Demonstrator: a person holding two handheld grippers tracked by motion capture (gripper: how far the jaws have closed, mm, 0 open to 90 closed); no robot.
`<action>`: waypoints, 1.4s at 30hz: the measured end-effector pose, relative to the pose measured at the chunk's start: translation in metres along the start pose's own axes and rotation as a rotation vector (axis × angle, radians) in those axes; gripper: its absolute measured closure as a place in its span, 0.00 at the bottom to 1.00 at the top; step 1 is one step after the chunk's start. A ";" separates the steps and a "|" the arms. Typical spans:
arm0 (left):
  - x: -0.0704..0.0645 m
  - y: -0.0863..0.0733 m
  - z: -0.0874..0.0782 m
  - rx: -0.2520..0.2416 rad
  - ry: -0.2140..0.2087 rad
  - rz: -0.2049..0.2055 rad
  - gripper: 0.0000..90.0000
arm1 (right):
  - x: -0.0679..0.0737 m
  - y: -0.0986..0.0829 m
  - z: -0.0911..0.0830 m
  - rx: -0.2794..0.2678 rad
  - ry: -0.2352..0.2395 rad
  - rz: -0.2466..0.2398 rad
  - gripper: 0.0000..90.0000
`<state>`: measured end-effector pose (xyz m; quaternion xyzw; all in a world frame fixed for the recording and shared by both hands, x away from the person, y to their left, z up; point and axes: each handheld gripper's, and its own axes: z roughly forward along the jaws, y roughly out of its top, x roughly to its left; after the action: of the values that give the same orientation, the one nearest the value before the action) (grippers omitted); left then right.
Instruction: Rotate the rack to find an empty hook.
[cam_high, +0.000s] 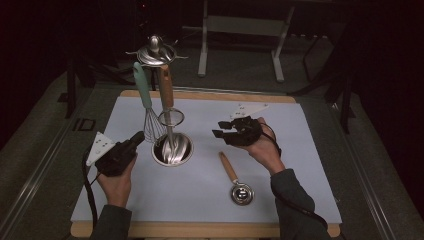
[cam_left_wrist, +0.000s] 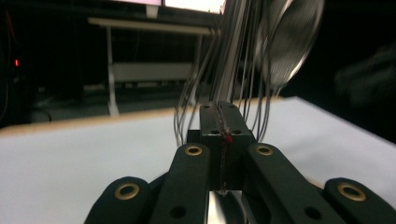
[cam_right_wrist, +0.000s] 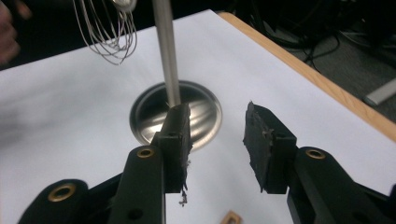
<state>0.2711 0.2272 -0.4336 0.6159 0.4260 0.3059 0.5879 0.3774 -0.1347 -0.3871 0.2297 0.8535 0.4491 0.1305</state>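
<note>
Utensils hang from a rack (cam_high: 171, 150) so we can reach them: our left gripper (cam_high: 136, 139), fingers closed on nothing, steadies beside the whisk (cam_high: 150, 120); our right gripper (cam_high: 223, 131), fingers wide, hovers above the ladle (cam_high: 236, 182) on the desk (cam_high: 280, 150).

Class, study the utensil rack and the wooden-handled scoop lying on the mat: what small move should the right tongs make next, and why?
Probably lower the right tongs toward the scoop's wooden handle. Their jaws stand open and hold nothing, the scoop lies flat on the mat just nearer the person, and the rack already carries a whisk and a strainer.
</note>
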 end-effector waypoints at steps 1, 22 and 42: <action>-0.001 0.006 0.000 -0.023 -0.004 0.002 1.00 | 0.000 -0.003 -0.001 -0.002 -0.003 0.007 0.67; -0.016 0.104 -0.006 -0.361 -0.092 0.030 1.00 | -0.008 -0.079 -0.003 0.042 -0.058 0.126 0.65; -0.026 0.144 0.004 -0.409 -0.065 0.051 1.00 | -0.024 -0.119 -0.022 -0.015 -0.080 0.271 0.65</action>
<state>0.2872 0.2101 -0.2890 0.5038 0.3200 0.3807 0.7062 0.3560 -0.2211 -0.4721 0.3596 0.8054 0.4594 0.1043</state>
